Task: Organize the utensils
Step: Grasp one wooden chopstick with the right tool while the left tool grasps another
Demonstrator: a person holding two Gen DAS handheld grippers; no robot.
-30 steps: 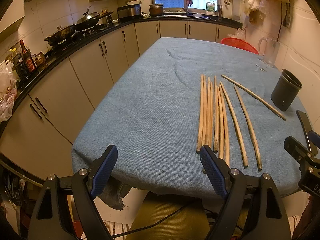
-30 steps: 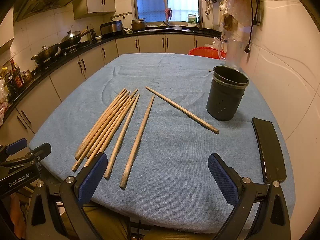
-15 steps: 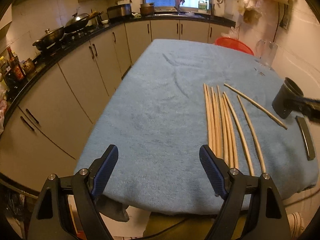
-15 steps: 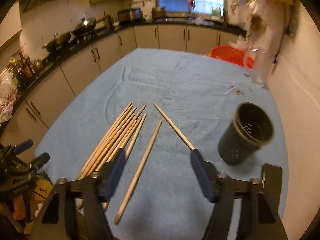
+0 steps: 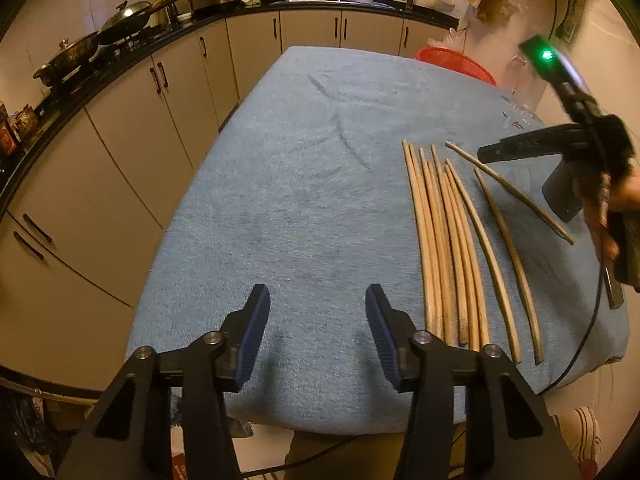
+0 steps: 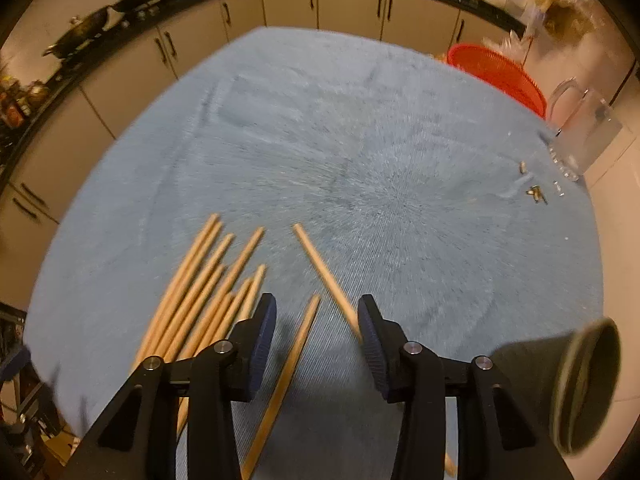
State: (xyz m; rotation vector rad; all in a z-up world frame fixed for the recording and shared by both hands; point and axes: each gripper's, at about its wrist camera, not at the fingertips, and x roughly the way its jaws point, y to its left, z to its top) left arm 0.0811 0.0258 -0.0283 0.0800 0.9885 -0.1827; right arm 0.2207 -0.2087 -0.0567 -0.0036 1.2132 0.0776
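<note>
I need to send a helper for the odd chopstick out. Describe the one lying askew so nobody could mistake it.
Start at the blue towel covering the table, then find the wooden chopsticks lying in a row on its right side. The stray chopstick is the rightmost one, nearest the dark cup. Unlike the near-parallel others, it lies diagonally, angling away from them.

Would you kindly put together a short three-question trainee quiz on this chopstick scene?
1. True or false: the right gripper is shut on a chopstick.
2. What covers the table: A) blue towel B) newspaper C) glass sheet?
3. Fill in: the dark holder sits to the ____ of the right gripper in its own view.

Key: 1 false, both fingers are apart, chopsticks lie on the cloth; 2 A; 3 right.
</note>
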